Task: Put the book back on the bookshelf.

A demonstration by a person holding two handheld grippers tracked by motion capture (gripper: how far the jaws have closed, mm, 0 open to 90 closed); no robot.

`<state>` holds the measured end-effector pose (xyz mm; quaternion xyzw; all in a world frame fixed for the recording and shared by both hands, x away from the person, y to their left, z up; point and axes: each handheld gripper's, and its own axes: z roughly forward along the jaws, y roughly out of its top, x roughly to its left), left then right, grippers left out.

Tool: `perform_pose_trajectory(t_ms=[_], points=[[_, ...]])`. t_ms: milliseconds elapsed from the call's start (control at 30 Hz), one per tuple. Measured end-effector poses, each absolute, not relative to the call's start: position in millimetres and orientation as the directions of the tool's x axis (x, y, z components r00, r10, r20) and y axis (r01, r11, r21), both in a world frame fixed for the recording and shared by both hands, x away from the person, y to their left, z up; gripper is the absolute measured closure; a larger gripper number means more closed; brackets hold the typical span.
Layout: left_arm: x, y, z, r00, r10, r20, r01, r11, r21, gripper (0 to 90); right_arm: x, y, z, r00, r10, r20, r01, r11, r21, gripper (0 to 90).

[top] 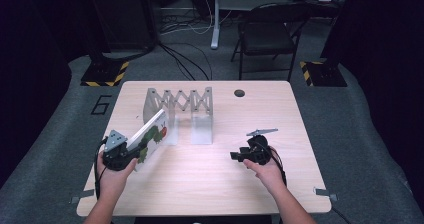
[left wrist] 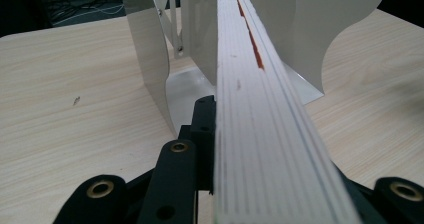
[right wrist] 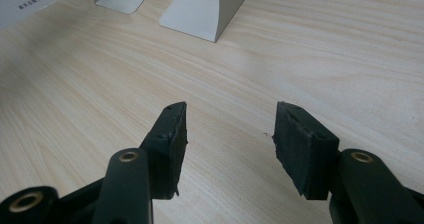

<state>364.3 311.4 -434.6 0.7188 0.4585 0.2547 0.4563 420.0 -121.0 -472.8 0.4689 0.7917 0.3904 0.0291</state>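
A thick picture book [top: 151,135] with a white cover and a green and red drawing is held tilted above the table's left side, my left gripper [top: 129,153] shut on its near end. In the left gripper view the book's white page edge [left wrist: 260,109] runs up between two upright dividers [left wrist: 150,59] of the white accordion book rack [top: 178,104]. One black finger [left wrist: 202,124] presses its left face. My right gripper [top: 235,155] hovers low over the bare table at the right. Its jaws [right wrist: 230,129] stand open with nothing between them.
The rack's flat foot plates [right wrist: 200,9] lie ahead of the right gripper. A dark round grommet [top: 239,93] sits near the table's far edge. Beyond the wooden table [top: 210,184] stand a folding chair [top: 267,34] and yellow-and-black striped stand bases [top: 105,74].
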Motion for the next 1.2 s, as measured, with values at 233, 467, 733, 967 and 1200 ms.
perform_pose_trajectory(t_ms=[233,467,733,967,1200], points=[[366,312,-436,0.439,0.897,-0.052,0.433,-0.16,0.887,75.5,420,-121,-473,-0.559,0.767,0.317,0.721,0.259,0.643,47.0],[370,309,-436,0.403,0.914,-0.05,0.434,-0.142,0.89,75.5,419,-120,-473,-0.556,0.768,0.317,0.722,0.258,0.642,47.0],[377,304,-437,0.374,0.926,-0.049,0.436,-0.128,0.891,75.5,419,-122,-472,-0.548,0.771,0.325,0.729,0.25,0.637,47.0],[385,302,-437,0.347,0.936,-0.059,0.445,-0.109,0.889,75.5,419,-123,-472,-0.55,0.769,0.325,0.726,0.248,0.641,47.0],[393,296,-440,0.33,0.942,-0.067,0.446,-0.093,0.89,75.5,419,-123,-472,-0.542,0.772,0.333,0.733,0.24,0.637,47.0]])
